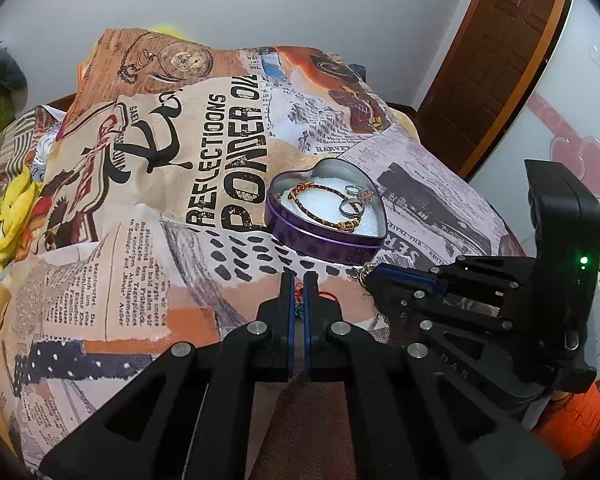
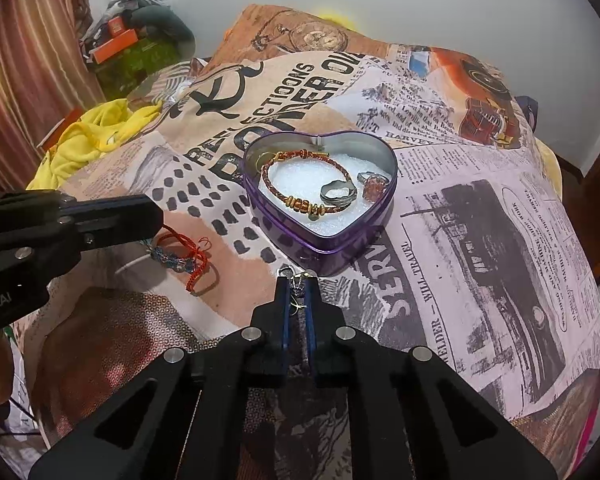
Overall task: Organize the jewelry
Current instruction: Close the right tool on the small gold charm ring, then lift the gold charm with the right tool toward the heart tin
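Note:
A purple heart-shaped tin [image 1: 324,240] [image 2: 320,236] sits on the printed bedspread. It holds a braided red-gold bracelet [image 2: 304,184], a silver ring [image 2: 338,195] and a pink-stone ring [image 2: 374,186]. My left gripper [image 1: 299,280] is shut on a red and blue cord bracelet [image 2: 180,256] just in front of the tin; the cord trails onto the cloth. My right gripper [image 2: 298,286] is shut on a small silver and gold chain piece [image 2: 296,276] at the tin's near edge; it also shows in the left wrist view [image 1: 366,274].
The printed bedspread [image 2: 480,220] covers a humped bed. Yellow cloth [image 2: 96,136] lies at the left, with boxes and clutter [image 2: 132,40] beyond. A brown door [image 1: 496,52] stands at the back right. A white wall is behind.

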Tool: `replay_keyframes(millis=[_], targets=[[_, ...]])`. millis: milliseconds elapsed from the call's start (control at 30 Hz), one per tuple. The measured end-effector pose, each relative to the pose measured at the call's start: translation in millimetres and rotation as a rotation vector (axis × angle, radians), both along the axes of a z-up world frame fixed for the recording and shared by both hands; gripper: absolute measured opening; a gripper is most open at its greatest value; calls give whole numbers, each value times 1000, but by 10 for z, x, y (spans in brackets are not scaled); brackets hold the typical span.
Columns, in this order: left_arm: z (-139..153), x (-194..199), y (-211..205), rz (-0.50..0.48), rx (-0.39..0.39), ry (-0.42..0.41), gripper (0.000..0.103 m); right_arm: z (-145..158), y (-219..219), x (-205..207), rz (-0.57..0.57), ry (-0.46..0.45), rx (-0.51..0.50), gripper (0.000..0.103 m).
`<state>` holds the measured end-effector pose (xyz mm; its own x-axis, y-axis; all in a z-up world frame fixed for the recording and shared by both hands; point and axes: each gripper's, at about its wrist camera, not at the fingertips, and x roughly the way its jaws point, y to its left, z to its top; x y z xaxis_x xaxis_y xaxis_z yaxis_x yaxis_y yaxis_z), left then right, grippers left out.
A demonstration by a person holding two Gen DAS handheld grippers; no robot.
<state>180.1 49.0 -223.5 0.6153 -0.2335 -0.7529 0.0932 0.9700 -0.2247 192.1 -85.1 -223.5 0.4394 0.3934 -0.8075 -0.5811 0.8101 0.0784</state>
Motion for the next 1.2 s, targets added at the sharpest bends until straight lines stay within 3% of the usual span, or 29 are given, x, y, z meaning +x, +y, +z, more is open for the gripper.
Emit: replay_keyframes(millis=[433,633,967,1200], targets=[[103,-81,-41,-5,10,-26,1,154,-112,-124,9,-20,17,3],[113,-90,-39,-6,10,-29,1,123,-138,-102,-6,24,22,19],[91,-79,12,7,3,-24,1,-16,55,-103,23,55,-13,19],[51,-58,46,12,-6,-17,1,-41,117,-80,8,19,-39,19]])
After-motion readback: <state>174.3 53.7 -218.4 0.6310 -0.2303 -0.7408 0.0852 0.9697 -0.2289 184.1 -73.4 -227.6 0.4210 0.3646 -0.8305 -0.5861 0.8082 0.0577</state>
